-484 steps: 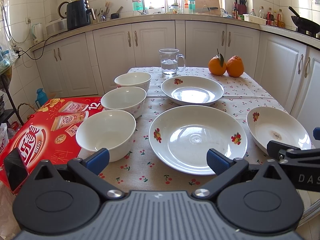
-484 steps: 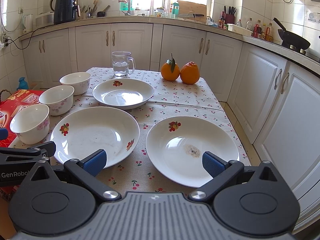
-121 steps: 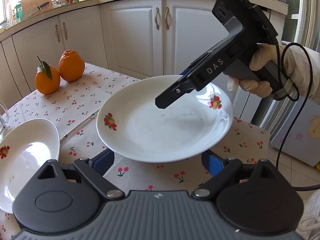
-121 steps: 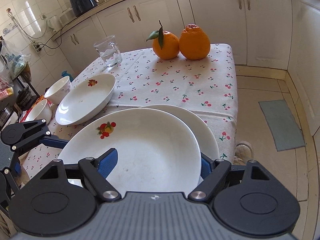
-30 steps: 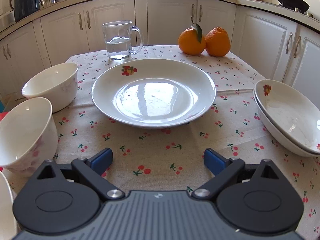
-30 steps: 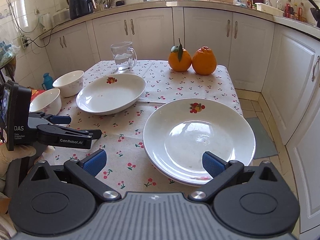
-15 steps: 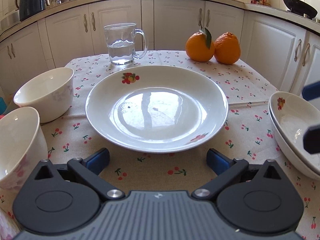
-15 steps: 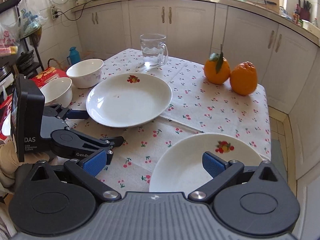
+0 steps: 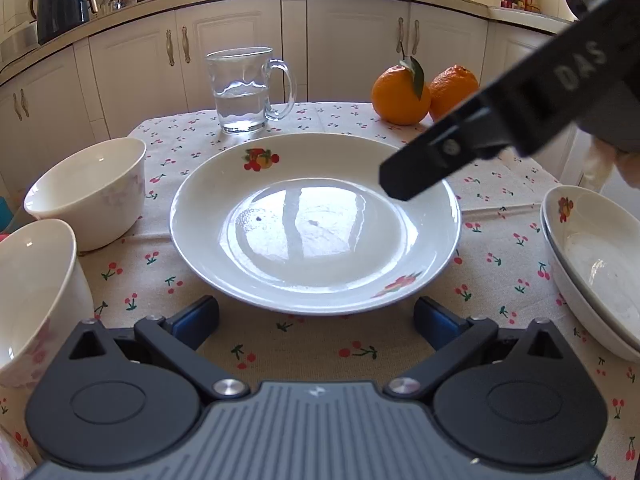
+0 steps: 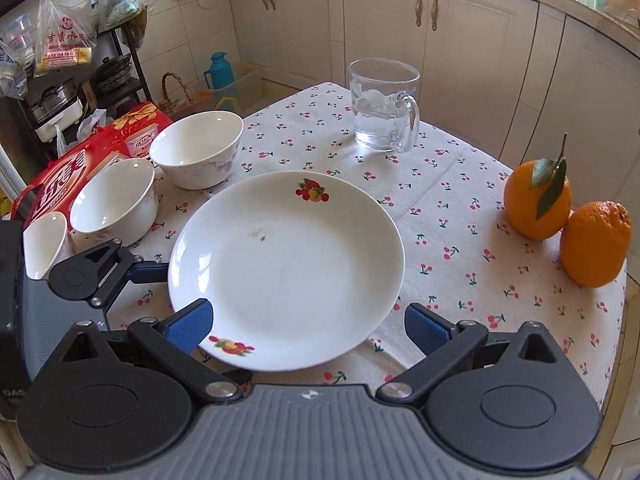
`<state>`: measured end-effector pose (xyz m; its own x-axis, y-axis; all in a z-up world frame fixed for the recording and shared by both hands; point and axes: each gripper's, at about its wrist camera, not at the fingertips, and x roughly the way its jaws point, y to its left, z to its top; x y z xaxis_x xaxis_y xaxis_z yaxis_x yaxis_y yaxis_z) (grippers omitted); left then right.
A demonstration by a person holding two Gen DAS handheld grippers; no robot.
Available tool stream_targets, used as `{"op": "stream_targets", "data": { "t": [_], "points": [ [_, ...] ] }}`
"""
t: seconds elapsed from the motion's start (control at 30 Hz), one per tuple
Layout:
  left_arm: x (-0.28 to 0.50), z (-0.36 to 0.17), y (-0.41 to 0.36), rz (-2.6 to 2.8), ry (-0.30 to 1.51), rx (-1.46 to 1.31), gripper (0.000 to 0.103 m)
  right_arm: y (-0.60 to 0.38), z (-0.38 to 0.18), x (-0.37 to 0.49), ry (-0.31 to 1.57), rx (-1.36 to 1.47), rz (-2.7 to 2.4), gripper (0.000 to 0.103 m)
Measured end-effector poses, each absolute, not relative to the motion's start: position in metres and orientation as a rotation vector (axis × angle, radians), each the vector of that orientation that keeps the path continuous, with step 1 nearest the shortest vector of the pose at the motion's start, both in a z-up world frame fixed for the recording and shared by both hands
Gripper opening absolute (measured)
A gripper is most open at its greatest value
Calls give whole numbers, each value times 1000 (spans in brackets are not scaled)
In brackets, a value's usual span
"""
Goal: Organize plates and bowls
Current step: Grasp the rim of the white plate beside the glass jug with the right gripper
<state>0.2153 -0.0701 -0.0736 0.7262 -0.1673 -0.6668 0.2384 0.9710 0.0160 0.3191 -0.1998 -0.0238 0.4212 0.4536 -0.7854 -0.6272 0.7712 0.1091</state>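
Plate [image 9: 316, 236] with fruit decals, round so no long axis to line up, flat on bench [image 9: 500, 248] centre, dead ahead of left tool [image 9: 316, 318] and just past its fingertips, near rim between the two blue pads. Left tool fingers spread wide, nothing held, low and level with the rim. Right tool [image 10: 308, 330] likewise spread, empty; in its own view sits higher, looking down on the same plate [image 10: 286, 268], near rim between and partly over its pads, touching or not cannot tell. Right tool seen from left view as a dark finger [image 9: 432, 168] slanting in over the plate's far right rim. Both close; probably right tool better placed for a rim pinch, left opposite for support. Stacked plates [image 9: 596, 264] at right bench edge, well apart from centre plate: likely destination, so coming move reads as lift and carry rightward. Bowls [image 10: 196, 150] [image 10: 114, 200] in a row along left edge, a third [image 10: 46, 242] partly hidden behind left tool body, not yet nested. Glass mug [image 9: 248, 90] of water behind plate, two oranges [image 9: 424, 94] back right, near the carry path. Cherry-print cloth on bench, could drag if plate slid. Red carton [image 10: 84, 160] beside bowls; white cabinets, kettle, shelf with bags around.
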Motion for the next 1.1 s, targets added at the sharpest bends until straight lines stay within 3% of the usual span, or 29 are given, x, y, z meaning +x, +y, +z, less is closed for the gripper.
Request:
{"op": "stream_targets", "data": {
  "t": [0.33, 0.67, 1.1],
  "points": [
    [215, -71, -69, -210, 729, 103, 102, -182, -46, 384, 952, -236, 743, 101],
    [217, -68, -65, -218, 701, 129, 100, -171, -66, 423, 1004, -176, 838, 82],
    [216, -68, -66, -231, 693, 147, 99, -172, -71, 439, 1046, -133, 914, 77]
  ]
}}
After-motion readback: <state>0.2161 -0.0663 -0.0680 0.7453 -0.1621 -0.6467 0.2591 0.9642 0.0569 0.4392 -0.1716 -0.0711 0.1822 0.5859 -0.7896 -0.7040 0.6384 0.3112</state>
